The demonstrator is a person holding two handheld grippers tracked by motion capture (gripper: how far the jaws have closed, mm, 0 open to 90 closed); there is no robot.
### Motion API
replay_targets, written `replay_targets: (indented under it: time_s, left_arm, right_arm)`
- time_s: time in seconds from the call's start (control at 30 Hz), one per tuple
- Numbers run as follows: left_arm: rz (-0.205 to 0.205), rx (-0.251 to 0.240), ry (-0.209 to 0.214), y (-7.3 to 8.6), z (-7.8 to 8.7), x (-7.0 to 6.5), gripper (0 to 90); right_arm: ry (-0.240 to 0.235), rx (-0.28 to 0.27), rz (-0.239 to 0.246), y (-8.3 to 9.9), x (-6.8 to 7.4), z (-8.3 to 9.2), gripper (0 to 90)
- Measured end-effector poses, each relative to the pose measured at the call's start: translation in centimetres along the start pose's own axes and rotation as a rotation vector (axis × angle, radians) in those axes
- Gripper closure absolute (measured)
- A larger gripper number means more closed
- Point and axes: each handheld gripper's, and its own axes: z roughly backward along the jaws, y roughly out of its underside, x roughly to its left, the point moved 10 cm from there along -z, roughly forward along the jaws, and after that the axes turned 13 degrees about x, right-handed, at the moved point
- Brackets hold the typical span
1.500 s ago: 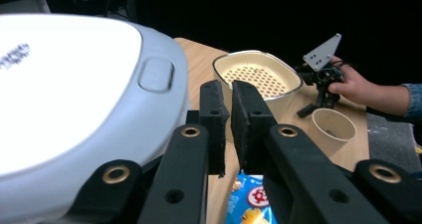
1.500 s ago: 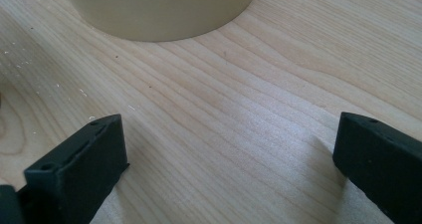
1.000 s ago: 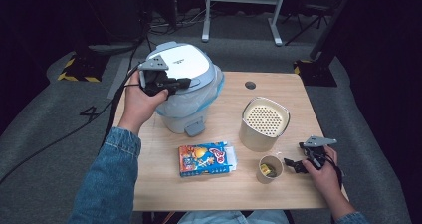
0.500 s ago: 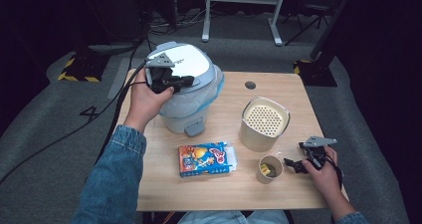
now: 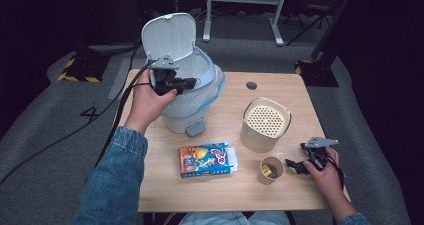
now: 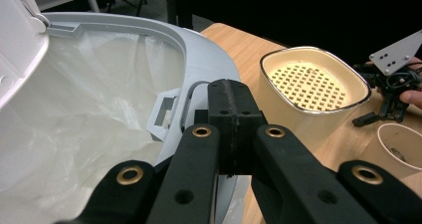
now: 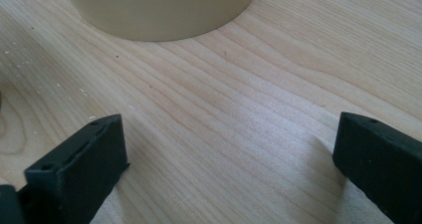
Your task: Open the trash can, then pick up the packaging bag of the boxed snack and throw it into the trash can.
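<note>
With the lid (image 5: 169, 35) of the white bin (image 5: 192, 101) flipped up and standing nearly upright at the back, the opening step looks pretty much done, and what's left is to get rubbish into it. The left gripper (image 5: 187, 82) is parked right at the bin's front rim (image 6: 199, 59), jaws pressed together with nothing between them, so it should be eased off without bumping the lid shut. The clear liner (image 6: 89, 114) inside is loose, so it's best not snagged. The right gripper (image 5: 292, 165) rests on the table (image 5: 235, 190) with its jaws wide apart, just beside the paper cup (image 5: 271, 170) and near the cream canister (image 5: 265, 124). The snack box (image 5: 207, 160) lies flat in front of the bin; it would probably be grabbed by its short edges and dropped in from above
</note>
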Motion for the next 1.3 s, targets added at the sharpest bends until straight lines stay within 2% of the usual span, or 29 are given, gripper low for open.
replay_targets:
  time_s: [0.13, 0.17, 0.2, 0.23, 0.27, 0.33, 0.43, 0.53, 0.7, 0.97, 1.03, 1.13, 1.27, 1.3]
  left_arm:
    - [0.018, -0.009, 0.021, -0.1, 0.1, -0.3, 89.0]
    - [0.022, -0.005, 0.042, -0.1, 0.2, -0.6, 82.5]
    - [0.022, -0.005, 0.042, -0.1, 0.2, -0.6, 73.9]
    - [0.032, -0.007, 0.049, -0.1, 0.3, -0.9, 73.9]
    - [0.004, -0.004, 0.028, 0.0, 0.5, -1.1, 65.3]
    - [-0.009, -0.020, 0.027, 0.2, 0.7, -1.5, 58.5]
    - [-0.023, -0.029, 0.029, 0.7, 1.3, -2.2, 52.9]
    - [-0.027, -0.033, 0.031, 1.2, 1.8, -2.6, 50.4]
    - [-0.039, -0.022, 0.025, 3.3, 2.8, -3.6, 46.7]
    - [-0.035, -0.022, -0.001, 5.7, 3.3, -3.7, 45.8]
    - [-0.027, -0.030, 0.000, 6.4, 3.2, -3.7, 45.7]
    - [-0.029, -0.023, -0.011, 7.7, 3.0, -3.5, 44.6]
    - [-0.027, 0.014, -0.040, 10.0, 2.5, -3.0, 43.6]
    - [-0.027, 0.014, -0.040, 10.0, 2.5, -3.0, 43.6]
  right_arm:
    - [0.000, 0.000, 0.000, 0.0, 0.0, 0.0, 0.6]
    - [0.000, 0.000, 0.001, 0.0, 0.0, 0.0, 0.6]
    - [0.000, 0.000, 0.001, 0.0, 0.0, 0.0, 0.6]
    - [0.000, 0.000, 0.000, 0.0, 0.0, 0.0, 0.6]
    - [0.000, 0.000, 0.000, 0.0, 0.0, 0.0, 0.6]
    - [0.000, 0.000, 0.000, 0.0, 0.0, 0.0, 0.6]
    - [0.000, 0.000, 0.000, 0.0, 0.0, 0.0, 0.6]
    - [0.000, 0.000, 0.000, 0.0, 0.0, 0.0, 0.6]
    - [-0.001, 0.001, 0.001, 0.0, 0.0, 0.0, 0.6]
    - [0.002, -0.001, -0.014, 0.1, 0.1, 0.1, 1.8]
    - [0.004, -0.006, -0.015, 0.2, 0.1, 0.2, 5.1]
    - [0.003, -0.035, -0.025, 0.1, 0.0, 0.6, 20.1]
    - [-0.028, -0.037, -0.045, 0.2, -0.1, 1.3, 23.0]
    - [-0.026, -0.039, -0.041, 0.2, -0.1, 1.5, 23.7]
